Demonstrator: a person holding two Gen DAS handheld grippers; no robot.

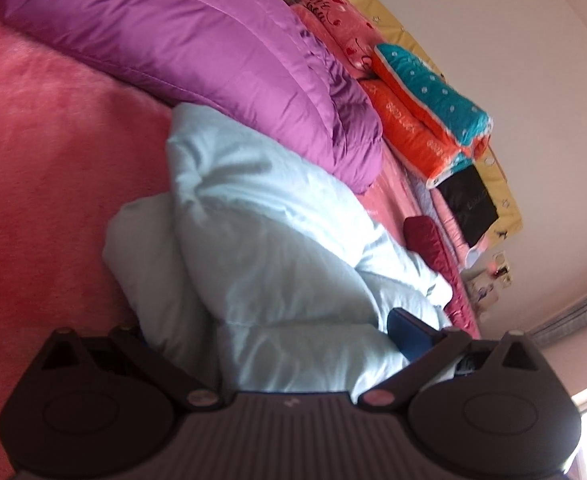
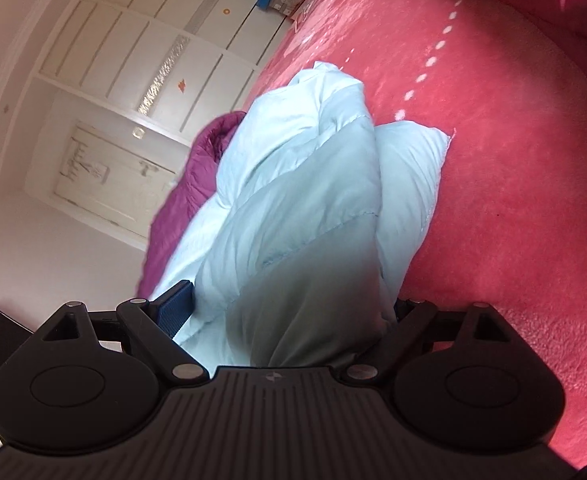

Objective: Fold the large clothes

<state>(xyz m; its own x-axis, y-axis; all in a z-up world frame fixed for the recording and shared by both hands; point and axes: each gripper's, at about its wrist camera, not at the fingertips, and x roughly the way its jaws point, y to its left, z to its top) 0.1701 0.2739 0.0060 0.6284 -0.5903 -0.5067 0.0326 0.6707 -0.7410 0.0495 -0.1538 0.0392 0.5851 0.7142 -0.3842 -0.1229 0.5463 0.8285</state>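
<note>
A pale blue padded coat [image 1: 261,232] lies bunched on a pink fleece bed cover [image 1: 45,152]. It also fills the middle of the right wrist view [image 2: 293,200]. My left gripper [image 1: 277,344] has its fingers spread wide around a thick fold of the coat; one blue pad [image 1: 407,338] shows at the right, the other is hidden by cloth. My right gripper [image 2: 289,312] also straddles a thick bundle of the coat, with one blue pad [image 2: 175,312] visible at the left. Both pairs of fingers press against the fabric.
A purple quilted coat [image 1: 197,48] lies behind the blue one, also visible in the right wrist view [image 2: 181,208]. Folded orange and teal bedding [image 1: 433,112], a dark red item [image 1: 429,244] and pink pillows sit by the wall. A white wardrobe [image 2: 133,60] stands beyond the bed.
</note>
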